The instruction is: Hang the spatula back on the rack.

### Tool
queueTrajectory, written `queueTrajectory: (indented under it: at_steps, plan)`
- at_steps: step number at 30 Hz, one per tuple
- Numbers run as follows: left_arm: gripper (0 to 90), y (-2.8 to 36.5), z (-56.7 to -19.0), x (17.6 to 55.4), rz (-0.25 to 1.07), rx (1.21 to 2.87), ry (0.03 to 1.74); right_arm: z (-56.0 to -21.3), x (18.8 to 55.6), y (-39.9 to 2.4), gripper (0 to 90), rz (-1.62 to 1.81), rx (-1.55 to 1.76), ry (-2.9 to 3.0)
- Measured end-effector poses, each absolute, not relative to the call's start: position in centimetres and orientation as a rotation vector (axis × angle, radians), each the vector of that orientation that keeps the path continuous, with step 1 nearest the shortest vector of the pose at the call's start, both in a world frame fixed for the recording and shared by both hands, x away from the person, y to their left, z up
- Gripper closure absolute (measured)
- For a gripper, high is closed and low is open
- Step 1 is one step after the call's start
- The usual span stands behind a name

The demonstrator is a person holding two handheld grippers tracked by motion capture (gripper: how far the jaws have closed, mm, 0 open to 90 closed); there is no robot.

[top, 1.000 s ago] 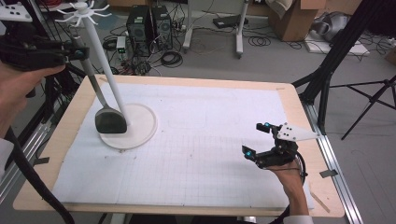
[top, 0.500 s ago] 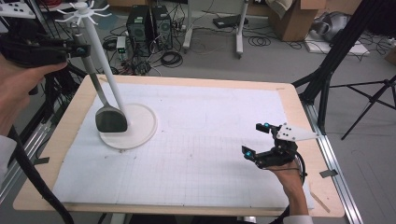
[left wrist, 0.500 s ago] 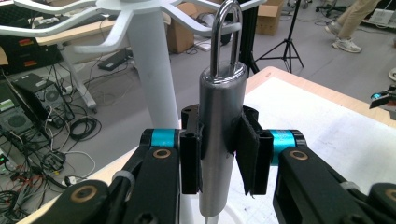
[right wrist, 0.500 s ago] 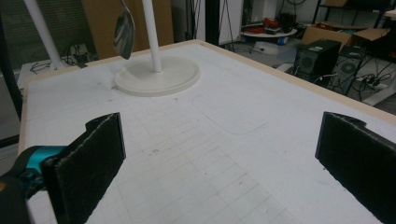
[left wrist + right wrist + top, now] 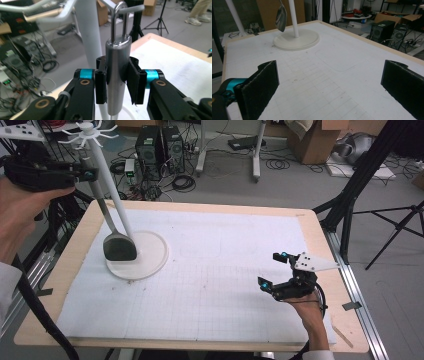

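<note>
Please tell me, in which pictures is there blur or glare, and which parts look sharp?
Left gripper view: the metal handle between the fingers is sharp with bright glare; the floor and cables behind are blurred. Right gripper view: the near fingers look soft, the white stand base is clearer. High view: even light, slightly soft overall.

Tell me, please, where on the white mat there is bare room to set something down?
The broad middle of the white mat is bare, from the stand's round base across to the right gripper, and so is the far strip along the table's wooden edge. It is crowded at the far left, where the spatula hangs over the base.
</note>
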State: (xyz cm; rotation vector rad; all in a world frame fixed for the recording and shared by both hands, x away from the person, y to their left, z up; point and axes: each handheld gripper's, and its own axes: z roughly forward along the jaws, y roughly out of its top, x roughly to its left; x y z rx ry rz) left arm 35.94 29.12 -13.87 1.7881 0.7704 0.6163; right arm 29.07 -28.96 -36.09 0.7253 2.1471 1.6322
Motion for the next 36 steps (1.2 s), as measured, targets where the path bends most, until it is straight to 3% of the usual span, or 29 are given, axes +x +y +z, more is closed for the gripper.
queueTrajectory:
  at_steps: [16,36]
  plan:
    - [64.0,29.8,-14.6,34.4,0.61,1.799,0.747,-36.6,29.3,-28.9,0.3,1.638,0.737,2.161]
    - [63.8,30.5,-15.4,32.3,0.603,1.794,0.717,-36.4,29.1,-28.8,0.3,1.638,0.732,2.156]
